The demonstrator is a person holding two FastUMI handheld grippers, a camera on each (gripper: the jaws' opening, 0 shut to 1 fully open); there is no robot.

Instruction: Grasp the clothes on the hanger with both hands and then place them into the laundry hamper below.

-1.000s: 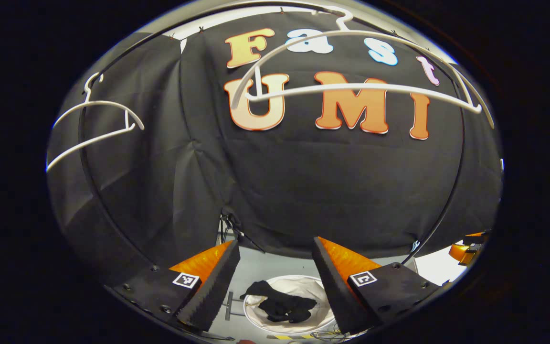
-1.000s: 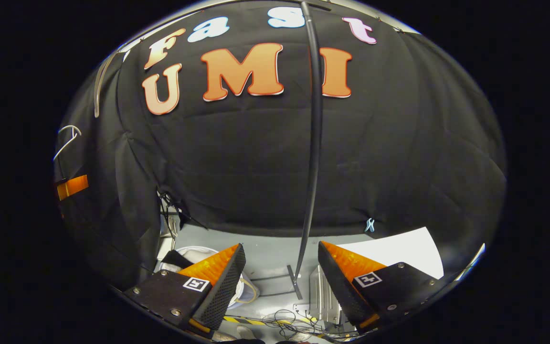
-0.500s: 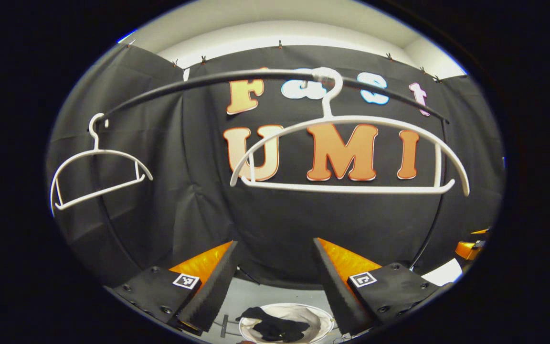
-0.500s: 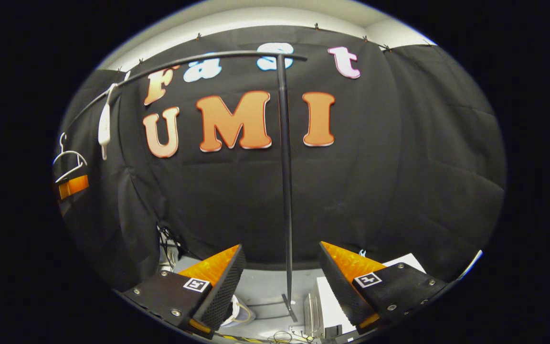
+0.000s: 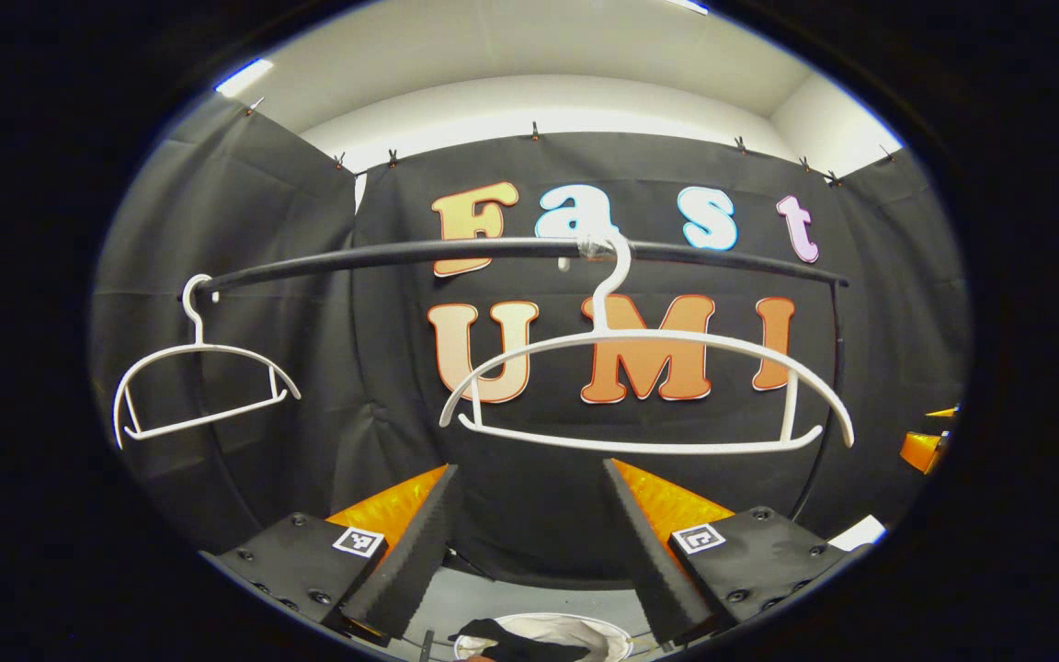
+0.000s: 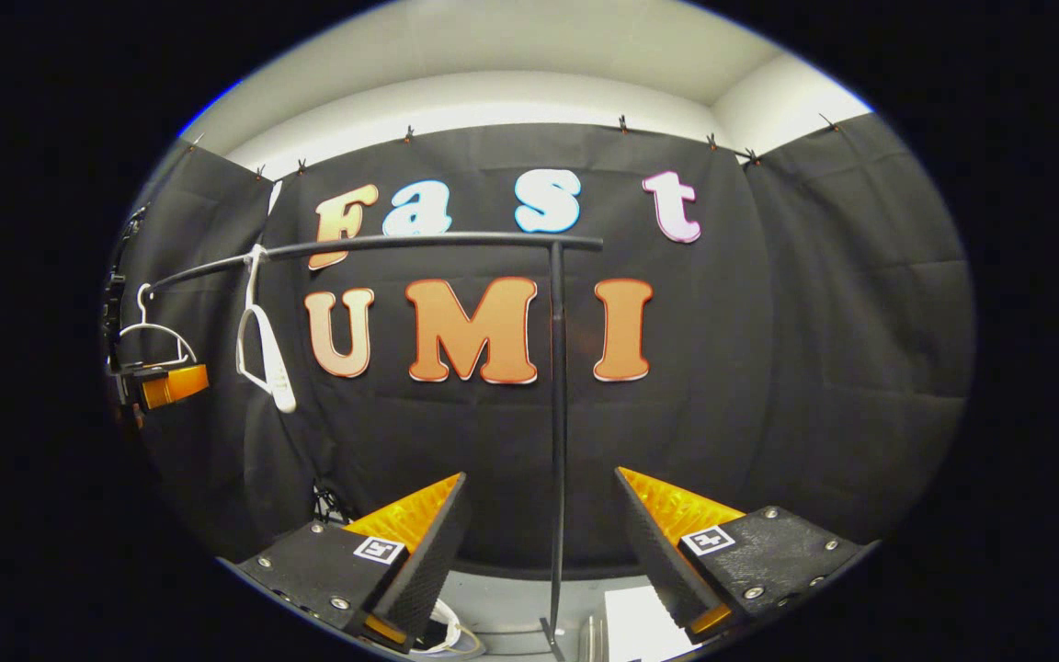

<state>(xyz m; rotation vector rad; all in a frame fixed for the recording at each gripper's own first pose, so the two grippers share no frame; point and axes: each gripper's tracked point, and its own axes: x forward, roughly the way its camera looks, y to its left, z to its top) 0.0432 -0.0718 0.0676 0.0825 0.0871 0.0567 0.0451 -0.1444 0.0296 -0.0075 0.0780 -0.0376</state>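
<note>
Below the left gripper, at the bottom edge of the left gripper view, sits the laundry hamper: a round container with a pale rim and a light fabric lining. Inside it lies the dark clothing, a crumpled black heap against the lining; it is partly cut off by the view's edge.

The left gripper's jaws are spread wide with nothing between them. Their inner faces are ridged like a saw's edge, and each finger carries a small square printed marker on its flat back.

Above and beyond those jaws a thin dark rail runs across the booth. Two bare white hangers hang from it by their hooks: the near hanger, wide, smooth and arched with a straight lower bar, right above the jaws, and the far hanger, smaller, off to the left of them.

In the right gripper view, the right gripper also has its jaws spread apart and empty, with the same ridged inner faces. The rail's slim upright pole rises between them, farther off, not touching either finger. Up to the left of these jaws the near hanger shows edge-on, and beyond it the left gripper shows at the frame's left edge, just below the far hanger. Loose pale cable coils on the floor beside the left finger.
</note>
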